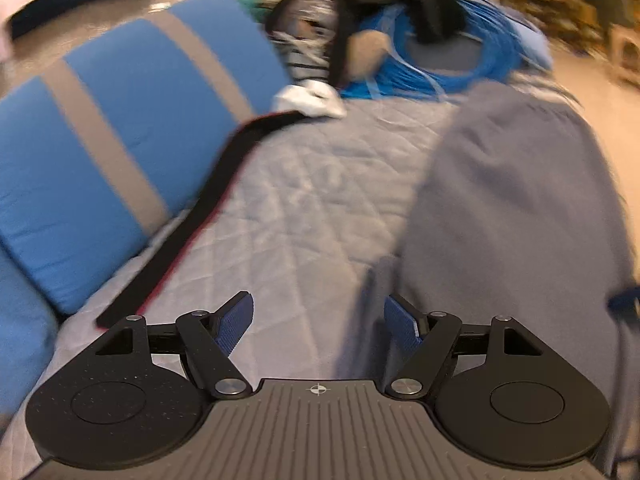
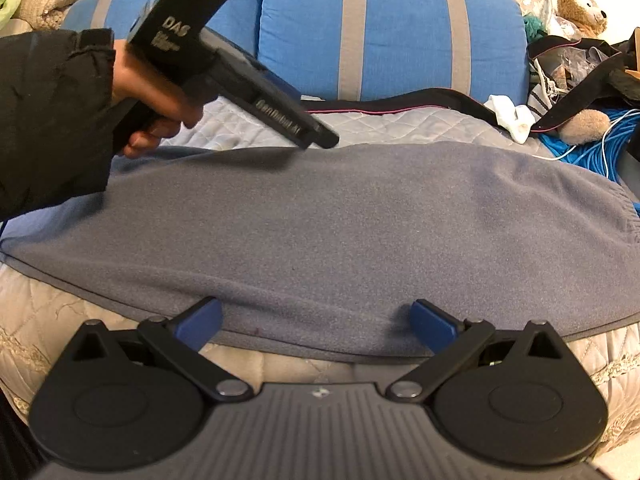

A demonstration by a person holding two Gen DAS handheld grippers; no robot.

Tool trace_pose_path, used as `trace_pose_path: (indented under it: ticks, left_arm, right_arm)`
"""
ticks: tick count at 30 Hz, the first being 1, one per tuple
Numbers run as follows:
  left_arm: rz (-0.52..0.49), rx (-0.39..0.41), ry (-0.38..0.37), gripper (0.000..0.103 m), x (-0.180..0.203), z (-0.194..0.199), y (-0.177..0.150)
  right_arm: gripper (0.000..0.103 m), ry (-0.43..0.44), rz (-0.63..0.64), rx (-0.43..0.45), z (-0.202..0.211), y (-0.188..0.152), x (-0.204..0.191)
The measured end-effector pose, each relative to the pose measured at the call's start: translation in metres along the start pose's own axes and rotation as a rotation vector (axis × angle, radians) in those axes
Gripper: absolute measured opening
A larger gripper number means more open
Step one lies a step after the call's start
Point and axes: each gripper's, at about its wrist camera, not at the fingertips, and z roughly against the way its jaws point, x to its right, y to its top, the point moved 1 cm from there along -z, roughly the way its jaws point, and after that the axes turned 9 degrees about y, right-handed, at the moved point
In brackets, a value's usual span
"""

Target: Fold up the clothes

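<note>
1. On the left, my left gripper hovers with jaws apart and nothing between them. In the right wrist view its fingertips hang just over the far edge of the fleece, apart from it as far as I can tell.
2. The fleece, a grey garment, lies flat on the quilt, in front of the blue cushion. Its long axis runs left to right across the right wrist view; a gathered hem shows at the right end.
3. My right gripper sits at the near edge, jaws wide, holding nothing; the fleece lies under its pads.
4. I judge a fold is being set up: next, each gripper must pinch an edge cleanly before lifting it over.
</note>
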Motion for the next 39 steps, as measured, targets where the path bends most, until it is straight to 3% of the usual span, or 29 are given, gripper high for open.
trace_pose_path:
  ticks: [7,9,13,15,16,19,21,23,27,32,39]
  left_arm:
    - [-0.067,0.055,-0.103,0.072,0.021,0.002,0.004]
    - [-0.022,0.038,-0.132,0.072,0.017,-0.003,0.006]
    - [0.192,-0.028,-0.275,0.068,-0.009,-0.017,0.005]
    - [0.309,-0.069,-0.384,0.053,-0.022,-0.027,0.004]
    - [0.366,-0.085,-0.438,0.051,-0.029,-0.032,0.004]
    - [0.452,-0.114,-0.508,0.043,-0.037,-0.045,0.002]
    - [0.526,-0.136,-0.553,0.022,-0.042,-0.054,-0.001]
    - [0.601,-0.154,-0.564,0.003,-0.047,-0.063,-0.004]
    - [0.691,-0.114,-0.550,0.003,-0.063,-0.058,-0.007]
    - [0.844,-0.056,-0.475,0.002,-0.095,-0.048,-0.013]
    - [0.884,-0.089,-0.445,0.003,-0.102,-0.064,-0.020]
  right_arm:
    - [0.103,0.001,0.000,0.001,-0.001,0.000,0.001]
    - [0.103,0.002,0.000,0.001,-0.001,0.000,0.001]
    - [0.103,0.002,0.001,0.002,-0.001,0.000,0.001]
    - [0.103,0.003,0.002,0.003,0.000,0.000,0.001]
    - [0.103,0.004,0.002,0.003,0.000,0.000,0.001]
    - [0.103,0.006,0.003,0.004,-0.001,0.000,0.002]
    - [0.103,0.008,0.004,0.003,0.000,0.000,0.003]
    - [0.103,0.010,0.008,0.004,0.000,-0.001,0.003]
    - [0.103,0.015,0.013,0.005,0.001,-0.002,0.004]
    - [0.103,0.019,0.015,0.005,0.001,-0.003,0.005]
    - [0.103,0.023,0.018,0.004,0.002,-0.004,0.006]
